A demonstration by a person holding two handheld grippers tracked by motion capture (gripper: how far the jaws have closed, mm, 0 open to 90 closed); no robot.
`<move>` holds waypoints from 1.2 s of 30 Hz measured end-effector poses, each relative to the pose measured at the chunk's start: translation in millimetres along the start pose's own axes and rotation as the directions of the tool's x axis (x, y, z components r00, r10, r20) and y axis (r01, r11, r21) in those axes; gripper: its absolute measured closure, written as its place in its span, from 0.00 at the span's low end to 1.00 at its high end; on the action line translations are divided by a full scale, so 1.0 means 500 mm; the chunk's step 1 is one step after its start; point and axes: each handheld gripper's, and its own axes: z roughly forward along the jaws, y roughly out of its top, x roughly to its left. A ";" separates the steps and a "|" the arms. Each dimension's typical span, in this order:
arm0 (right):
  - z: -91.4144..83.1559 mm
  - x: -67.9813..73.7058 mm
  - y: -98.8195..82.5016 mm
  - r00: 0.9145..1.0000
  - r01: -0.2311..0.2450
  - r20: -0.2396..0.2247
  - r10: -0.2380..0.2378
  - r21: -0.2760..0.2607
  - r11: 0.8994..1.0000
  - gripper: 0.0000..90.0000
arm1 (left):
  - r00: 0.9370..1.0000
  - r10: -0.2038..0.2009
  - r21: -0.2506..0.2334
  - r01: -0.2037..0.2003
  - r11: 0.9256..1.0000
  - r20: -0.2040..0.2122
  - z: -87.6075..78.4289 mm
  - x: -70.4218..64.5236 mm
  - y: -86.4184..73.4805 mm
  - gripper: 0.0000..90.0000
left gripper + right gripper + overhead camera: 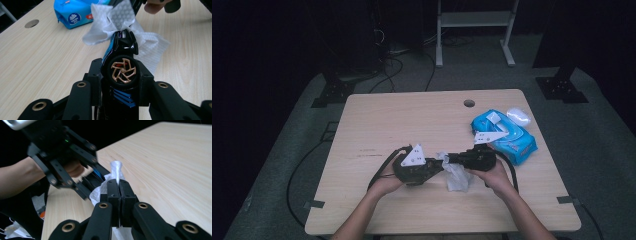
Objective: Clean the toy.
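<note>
Left gripper view: our left gripper (122, 75) is clamping a toy car (121, 57), nose pointing away along the jaws, while our right gripper (119, 192) is pinching a wipe (116, 170) against it.

One toy car (122, 72), one white wipe (457, 175), one blue wipes pack (512, 137), two tongs and one bench (412, 115).

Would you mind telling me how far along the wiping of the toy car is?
Done: a wipe is out of the blue pack. In hand: the left gripper clamps the black toy car while the right gripper pinches the wipe against it. Left: finishing the wipe.
</note>
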 end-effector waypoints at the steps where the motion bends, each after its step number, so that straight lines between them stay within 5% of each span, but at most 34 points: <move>1: 0.002 -0.013 -0.015 1.000 -0.025 0.012 0.024 0.019 1.000 0.98 | 1.000 -0.014 -0.018 0.014 1.000 -0.001 -0.005 0.003 0.001 0.72; 7: 0.018 -0.032 -0.038 0.998 -0.067 0.017 0.066 0.072 0.995 0.98 | 1.000 -0.022 -0.050 0.022 0.999 0.006 -0.009 0.006 0.006 0.72; 15: 0.002 -0.029 -0.027 0.988 -0.142 -0.061 0.140 -0.021 0.990 0.98 | 0.999 -0.037 -0.104 0.039 0.994 0.017 -0.014 0.009 0.004 0.72; 24: -0.017 -0.007 0.003 0.991 -0.112 -0.079 0.106 -0.076 0.991 0.98 | 0.999 -0.041 -0.141 0.044 0.989 0.030 -0.017 0.010 0.002 0.71; 36: 0.027 0.018 0.038 0.990 -0.067 -0.129 0.059 -0.061 0.996 0.98 | 0.999 -0.032 -0.128 0.035 0.991 0.026 -0.035 0.014 -0.015 0.71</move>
